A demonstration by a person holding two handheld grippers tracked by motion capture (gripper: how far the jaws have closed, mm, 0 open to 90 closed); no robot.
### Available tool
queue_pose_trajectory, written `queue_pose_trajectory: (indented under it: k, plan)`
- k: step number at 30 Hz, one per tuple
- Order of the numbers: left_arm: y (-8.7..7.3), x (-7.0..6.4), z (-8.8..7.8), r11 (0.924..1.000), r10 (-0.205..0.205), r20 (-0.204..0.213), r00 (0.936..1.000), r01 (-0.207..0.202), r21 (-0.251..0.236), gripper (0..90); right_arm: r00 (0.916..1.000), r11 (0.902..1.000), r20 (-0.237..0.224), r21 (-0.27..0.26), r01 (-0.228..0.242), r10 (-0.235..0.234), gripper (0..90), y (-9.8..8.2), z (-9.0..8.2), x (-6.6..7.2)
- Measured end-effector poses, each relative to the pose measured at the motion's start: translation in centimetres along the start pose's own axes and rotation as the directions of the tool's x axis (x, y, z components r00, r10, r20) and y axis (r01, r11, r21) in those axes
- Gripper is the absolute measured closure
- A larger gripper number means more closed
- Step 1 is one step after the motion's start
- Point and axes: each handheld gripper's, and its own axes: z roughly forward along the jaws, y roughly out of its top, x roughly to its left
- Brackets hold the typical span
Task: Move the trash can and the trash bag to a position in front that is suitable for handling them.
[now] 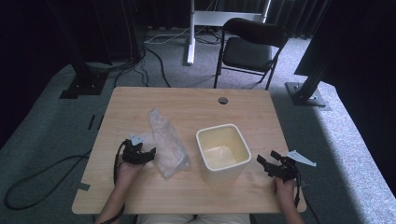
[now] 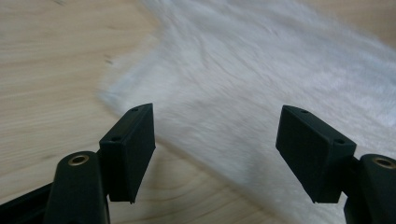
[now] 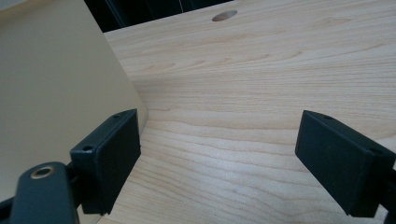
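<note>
A clear plastic bag (image 1: 166, 142) lies flat on the wooden table (image 1: 140, 189), left of a cream square tub (image 1: 222, 153). My left gripper (image 1: 150, 154) rests at the bag's left edge, its jaws open and nothing between them; in the left gripper view the bag (image 2: 261, 84) spreads just beyond the fingertips (image 2: 133, 144). My right gripper (image 1: 267, 164) stands open on the table to the right of the tub, its jaws empty. In the right gripper view the tub's wall (image 3: 56, 93) rises beside the left jaw.
A round cable hole (image 1: 222, 100) sits near the table's far edge. Beyond the table stand a black folding chair (image 1: 250, 46) and a white desk leg (image 1: 190, 32). Cables run over the grey carpet at the left.
</note>
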Motion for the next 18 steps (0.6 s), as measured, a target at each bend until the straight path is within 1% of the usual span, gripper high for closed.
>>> queue_pose_trajectory:
  k: [1, 2, 3, 4, 5, 6, 7, 8, 9, 10, 11, 12, 13, 14, 15, 16, 17, 18]
  plan:
    - [0.0, -0.2, 0.2, 1.0, 0.006, 0.02, 0.9998, -0.006, -0.007, 27.9, 1.0, 1.0, 0.0, 0.0, 0.0, 0.0, 13.5, 0.0, 0.0, 0.0]
    - [0.0, -0.4, 0.3, 0.9998, 0.015, 0.028, 0.9995, -0.015, -0.011, 27.4, 1.0, 1.0, 0.0, -0.001, -0.001, 0.001, 13.5, 0.0, 0.0, 0.0]
    - [0.0, -0.4, 0.3, 0.9998, 0.015, 0.028, 0.9995, -0.015, -0.011, 27.5, 1.0, 1.0, -0.001, -0.003, 0.0, 0.0, 13.5, 0.0, 0.0, 0.0]
    - [0.1, -0.5, 0.2, 0.9995, 0.029, 0.045, 0.9985, -0.029, -0.007, 29.4, 1.0, 1.0, -0.001, -0.004, 0.0, 0.0, 13.5, 0.0, 0.0, 0.0]
    - [0.1, -0.7, 0.1, 0.9991, 0.042, 0.059, 0.9974, -0.041, -0.014, 36.4, 1.0, 1.0, -0.002, -0.004, 0.001, -0.001, 13.5, 0.0, 0.0, -0.1]
    - [0.1, -0.7, 0.1, 0.9991, 0.042, 0.059, 0.9974, -0.041, -0.014, 42.4, 1.0, 1.0, -0.002, -0.004, 0.001, -0.001, 13.5, 0.0, 0.0, -0.1]
    - [0.0, -0.8, -0.2, 0.9979, 0.063, 0.086, 0.9943, -0.061, -0.023, 49.9, 1.0, 1.0, -0.003, -0.004, 0.0, 0.0, 13.5, 0.0, 0.0, 0.0]
    - [-0.1, -0.9, -0.3, 0.9972, 0.072, 0.099, 0.9925, -0.07, -0.025, 63.0, 1.0, 1.0, -0.003, -0.004, 0.001, -0.001, 13.5, 0.0, 0.0, 0.0]
    - [-0.1, -0.9, -0.3, 0.9972, 0.072, 0.099, 0.9925, -0.07, -0.025, 70.2, 1.0, 1.0, -0.003, -0.004, 0.001, -0.001, 13.5, 0.0, 0.0, 0.0]
    - [-0.2, -0.9, -0.5, 0.9965, 0.083, 0.121, 0.9892, -0.081, -0.021, 76.1, 1.0, 1.0, -0.004, -0.004, -0.001, 0.001, 13.5, 0.0, 0.0, 0.0]
    - [-0.2, -0.9, -0.5, 0.9965, 0.083, 0.121, 0.9892, -0.081, -0.021, 80.8, 1.0, 1.0, -0.004, -0.004, -0.001, 0.001, 13.5, 0.0, 0.0, 0.0]
    - [-0.3, -0.8, -0.6, 0.9952, 0.097, 0.135, 0.986, -0.096, -0.02, 80.8, 1.0, 1.0, -0.004, -0.004, -0.001, 0.001, 13.5, 0.0, -0.1, 0.0]
    - [-0.7, -0.6, -0.9, 0.9922, 0.124, 0.154, 0.9802, -0.121, -0.031, 86.4, 1.0, 1.0, -0.005, -0.004, -0.003, 0.003, 13.5, 0.0, -0.1, 0.0]
    - [-0.8, -0.4, -1.1, 0.9917, 0.128, 0.177, 0.9758, -0.124, -0.033, 88.3, 1.0, 1.0, -0.005, -0.004, -0.003, 0.003, 13.5, 0.0, -0.1, -0.1]
    - [-0.8, -0.4, -1.1, 0.9917, 0.128, 0.177, 0.9758, -0.124, -0.033, 88.4, 1.0, 1.0, -0.005, -0.004, -0.004, 0.004, 13.5, 0.0, -0.1, -0.1]
    - [-1.1, -0.2, -1.2, 0.9901, 0.14, 0.207, 0.9683, -0.135, -0.039, 88.4, 1.0, 1.0, -0.005, -0.004, -0.004, 0.004, 13.5, 0.0, 0.0, -0.1]
    - [-1.2, 0.2, -1.5, 0.9862, 0.165, 0.219, 0.9616, -0.159, -0.048, 88.4, 1.0, 1.0, -0.006, -0.004, -0.003, 0.003, 13.5, 0.0, 0.0, -0.1]
    - [-1.3, 0.5, -1.7, 0.9838, 0.179, 0.231, 0.9565, -0.172, -0.051, 88.4, 1.0, 1.0, -0.006, -0.004, -0.003, 0.003, 13.5, 0.0, 0.0, -0.1]
